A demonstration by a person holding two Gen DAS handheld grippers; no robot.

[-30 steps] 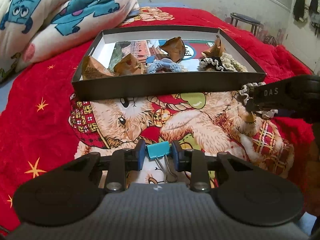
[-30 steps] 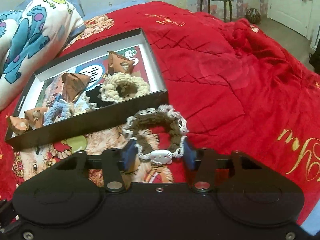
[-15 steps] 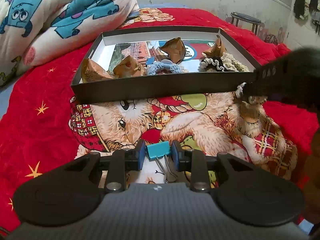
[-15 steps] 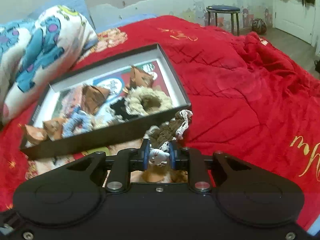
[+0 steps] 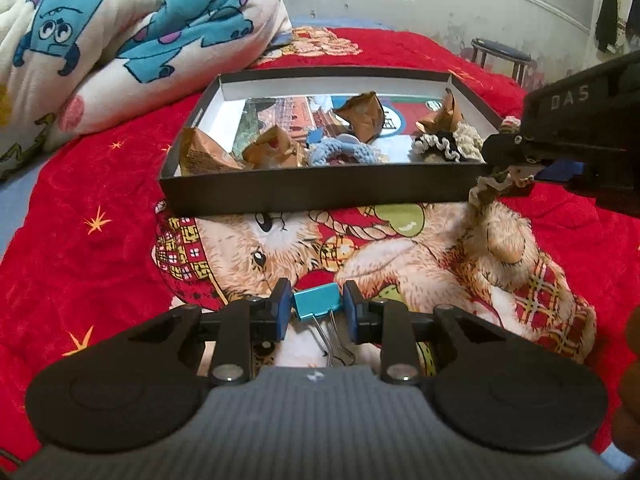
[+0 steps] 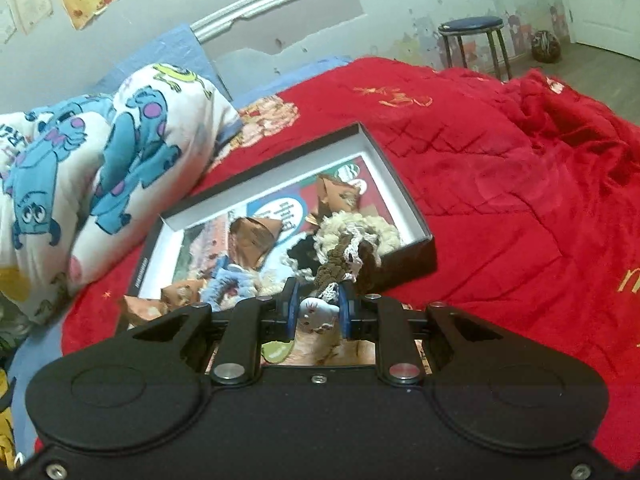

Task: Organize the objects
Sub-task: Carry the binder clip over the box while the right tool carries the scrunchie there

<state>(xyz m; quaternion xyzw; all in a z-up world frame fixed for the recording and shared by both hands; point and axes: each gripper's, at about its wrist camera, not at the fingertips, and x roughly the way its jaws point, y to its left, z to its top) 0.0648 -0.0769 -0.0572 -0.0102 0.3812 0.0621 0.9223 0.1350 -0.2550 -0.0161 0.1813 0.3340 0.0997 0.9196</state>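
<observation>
A shallow black box (image 5: 320,190) (image 6: 412,258) lies on the red bedspread. It holds brown paper packets (image 5: 362,114), a blue scrunchie (image 5: 340,150) and a cream scrunchie (image 6: 360,228). My left gripper (image 5: 316,308) is shut on a blue binder clip (image 5: 316,304), low over the bear print. My right gripper (image 6: 319,312) is shut on a brown scrunchie with white lace (image 6: 342,260), held above the box's near right corner. The right gripper also shows in the left wrist view (image 5: 516,168) with the scrunchie dangling (image 5: 486,192).
A cartoon-print quilt (image 5: 120,40) is bunched at the left beside the box. A dark stool (image 6: 472,40) stands by the far wall. Red bedspread (image 6: 520,200) stretches to the right of the box.
My right gripper closed on the brown scrunchie, lifted it off the bedspread and carried it up to the box's near right corner. My left gripper has held still with the clip.
</observation>
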